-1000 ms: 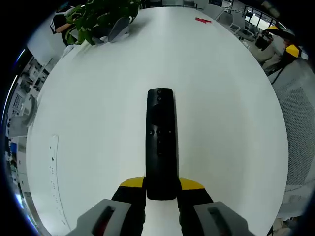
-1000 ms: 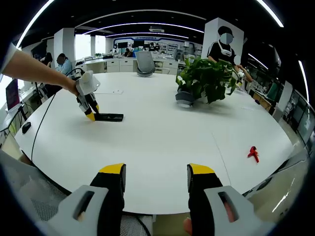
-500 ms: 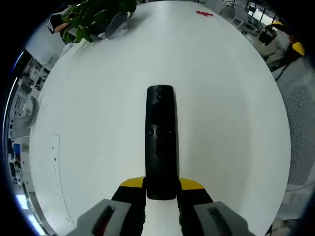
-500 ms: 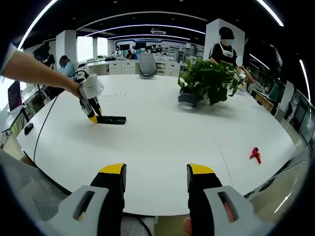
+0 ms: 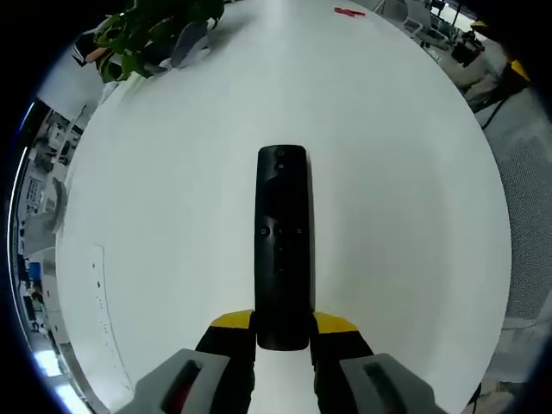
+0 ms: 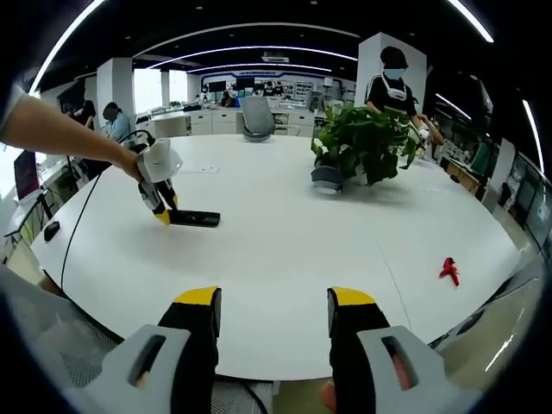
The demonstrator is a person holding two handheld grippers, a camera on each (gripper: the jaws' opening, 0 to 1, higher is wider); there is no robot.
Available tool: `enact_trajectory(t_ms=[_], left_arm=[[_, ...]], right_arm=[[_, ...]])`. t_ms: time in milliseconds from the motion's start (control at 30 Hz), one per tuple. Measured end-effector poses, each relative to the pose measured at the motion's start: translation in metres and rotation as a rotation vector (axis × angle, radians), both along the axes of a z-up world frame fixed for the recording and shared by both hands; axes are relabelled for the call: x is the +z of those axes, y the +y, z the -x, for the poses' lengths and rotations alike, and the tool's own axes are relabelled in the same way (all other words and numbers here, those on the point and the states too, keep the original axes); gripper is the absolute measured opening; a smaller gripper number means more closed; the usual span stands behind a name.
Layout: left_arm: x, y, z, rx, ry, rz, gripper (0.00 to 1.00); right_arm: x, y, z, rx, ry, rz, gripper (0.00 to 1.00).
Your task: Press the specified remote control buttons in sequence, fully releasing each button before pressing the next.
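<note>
A long black remote control [image 5: 282, 241] points away from me in the left gripper view, its near end clamped between the yellow-tipped jaws of my left gripper [image 5: 283, 323], which is shut on it. In the right gripper view the same remote [image 6: 195, 218] is held just above the white table [image 6: 285, 250] at the left by the left gripper [image 6: 163, 212], with a person's arm behind it. My right gripper [image 6: 272, 302] stands open at the table's near edge with nothing between its fingers.
A potted green plant [image 6: 362, 142] stands on the far right of the table, seen as a potted plant [image 5: 155, 30] in the left gripper view too. A small red object [image 6: 448, 270] lies at the right edge. A grey chair [image 6: 255, 114] and desks stand beyond.
The left gripper has lifted and tilted slightly with the remote, so the table looks farther off. In the right gripper view the remote has shifted slightly to the right. The right gripper stays open.
</note>
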State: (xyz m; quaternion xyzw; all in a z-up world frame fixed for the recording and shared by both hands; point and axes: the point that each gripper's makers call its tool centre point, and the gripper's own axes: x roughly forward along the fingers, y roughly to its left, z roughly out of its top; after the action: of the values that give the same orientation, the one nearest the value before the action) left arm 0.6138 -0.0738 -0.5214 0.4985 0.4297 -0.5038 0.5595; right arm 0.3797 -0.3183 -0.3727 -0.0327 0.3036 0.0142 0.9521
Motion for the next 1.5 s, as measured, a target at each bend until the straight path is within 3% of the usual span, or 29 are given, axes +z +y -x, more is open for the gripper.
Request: enact_trajectory(t_ms=[300, 467, 700, 1233, 1500], left_arm=[[-0.001, 0.0, 0.006, -0.007, -0.011, -0.034, 0.24], [0.0, 0.002, 0.014, 0.03, -0.013, -0.012, 0.24], [0.0, 0.002, 0.03, 0.015, -0.021, -0.008, 0.24], [0.001, 0.003, 0.047, 0.075, -0.015, 0.035, 0.24], [0.001, 0.002, 0.056, 0.055, -0.025, 0.03, 0.24]], right_arm=[[0.001, 0.0, 0.0, -0.002, -0.006, -0.004, 0.51], [0.002, 0.0, 0.0, -0.004, -0.012, -0.01, 0.51], [0.002, 0.001, 0.0, 0.003, -0.015, -0.012, 0.51], [0.003, 0.002, 0.0, 0.013, -0.019, -0.01, 0.5], [0.004, 0.002, 0.0, 0.01, -0.023, -0.011, 0.5]])
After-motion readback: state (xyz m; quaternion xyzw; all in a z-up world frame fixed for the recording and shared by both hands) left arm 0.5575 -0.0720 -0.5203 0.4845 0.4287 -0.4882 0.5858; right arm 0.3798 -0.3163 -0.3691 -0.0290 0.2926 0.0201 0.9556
